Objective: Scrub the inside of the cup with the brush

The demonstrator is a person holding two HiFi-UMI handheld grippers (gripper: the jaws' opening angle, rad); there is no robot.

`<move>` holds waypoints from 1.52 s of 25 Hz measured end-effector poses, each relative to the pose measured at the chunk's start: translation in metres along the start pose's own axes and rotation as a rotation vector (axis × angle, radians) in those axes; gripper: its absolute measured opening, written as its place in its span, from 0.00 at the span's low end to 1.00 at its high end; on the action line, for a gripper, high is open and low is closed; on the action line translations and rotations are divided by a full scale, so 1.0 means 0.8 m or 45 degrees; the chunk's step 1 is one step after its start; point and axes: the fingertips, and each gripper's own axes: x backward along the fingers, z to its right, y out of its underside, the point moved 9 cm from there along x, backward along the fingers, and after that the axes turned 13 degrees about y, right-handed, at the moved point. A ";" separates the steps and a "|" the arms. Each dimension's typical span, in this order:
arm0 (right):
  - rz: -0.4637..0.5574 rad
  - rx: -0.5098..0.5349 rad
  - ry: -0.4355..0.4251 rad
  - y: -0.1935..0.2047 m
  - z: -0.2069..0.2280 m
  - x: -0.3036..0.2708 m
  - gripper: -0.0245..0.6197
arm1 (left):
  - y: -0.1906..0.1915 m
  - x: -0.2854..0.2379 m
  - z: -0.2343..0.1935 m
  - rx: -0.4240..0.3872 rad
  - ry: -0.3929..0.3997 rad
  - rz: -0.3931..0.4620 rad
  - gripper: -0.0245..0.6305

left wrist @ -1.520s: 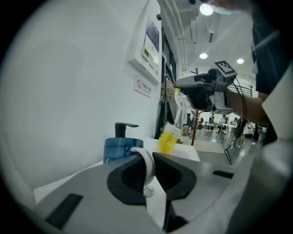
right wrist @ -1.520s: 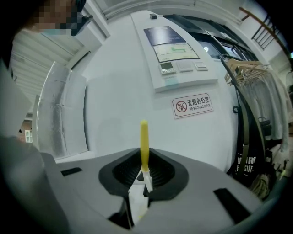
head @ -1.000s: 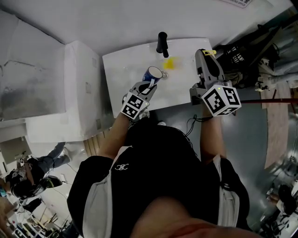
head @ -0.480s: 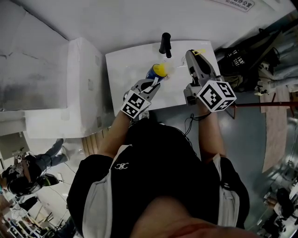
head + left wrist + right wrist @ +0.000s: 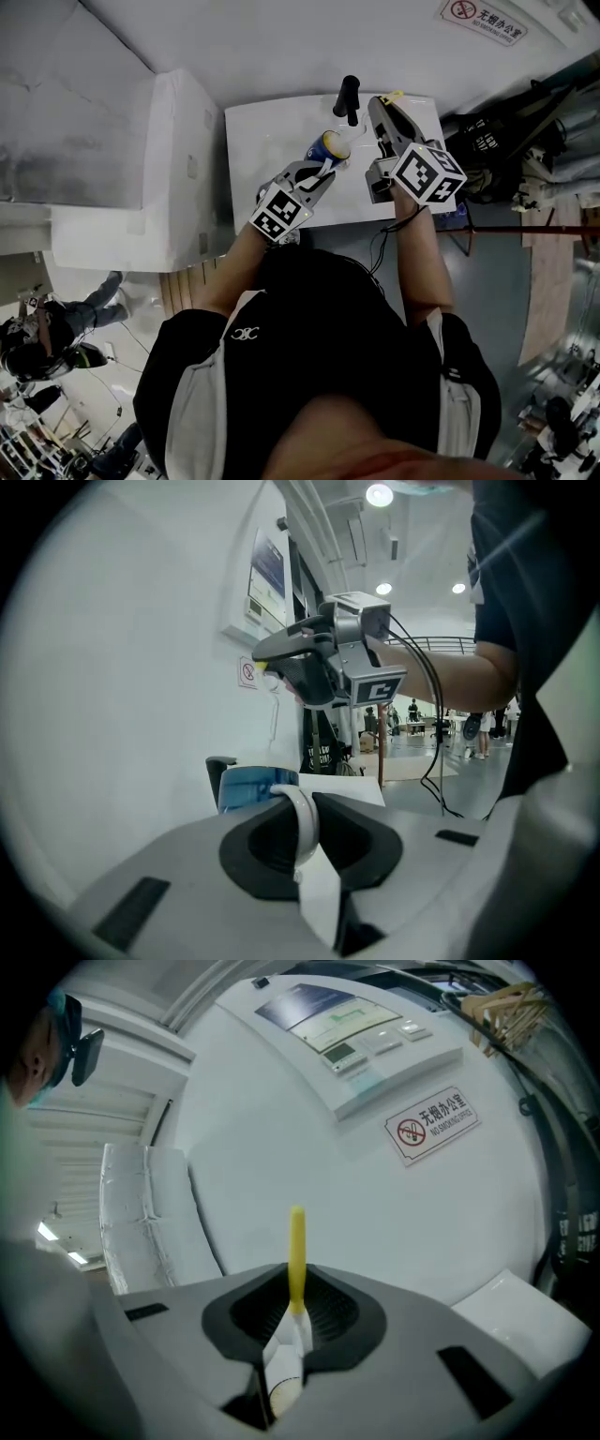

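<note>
Nearest the head camera is the person (image 5: pixel 309 375), both forearms stretched out over a white table (image 5: pixel 248 169); the left gripper (image 5: pixel 309 841) has its jaws closed to a narrow gap on the white loop handle of the cup (image 5: pixel 248 787), pads pressing on both sides of it; the cup is blue, held clear of the table, its body just beyond the jaw tips; against the frame one second earlier it sits higher and closer to the table's far edge.

The right gripper (image 5: pixel 296 1312) is clamped on the brush (image 5: pixel 296 1241); the white grip lies deep between the pads and the yellow stem projects straight out past the tips; what lies at the stem's far end cannot be told; since the earlier frame this gripper has shifted from the table's right edge inward, and is now near the cup though apart from it.

Beyond both, a black post (image 5: pixel 349 97) stands at the table's far edge, between cup and right gripper; behind it a white wall (image 5: pixel 281 47) bearing a no-smoking sign (image 5: pixel 483 17).
</note>
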 end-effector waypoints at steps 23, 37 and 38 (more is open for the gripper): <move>-0.510 0.029 -0.131 0.021 0.006 0.005 0.12 | 0.030 0.025 -0.044 0.133 -0.286 -0.046 0.11; -0.774 -0.161 -0.132 0.047 0.040 0.014 0.13 | 0.032 0.045 -0.034 0.054 -0.396 -0.112 0.11; -0.777 -0.180 -0.118 0.048 0.045 0.012 0.13 | 0.032 0.045 -0.032 0.039 -0.397 -0.122 0.11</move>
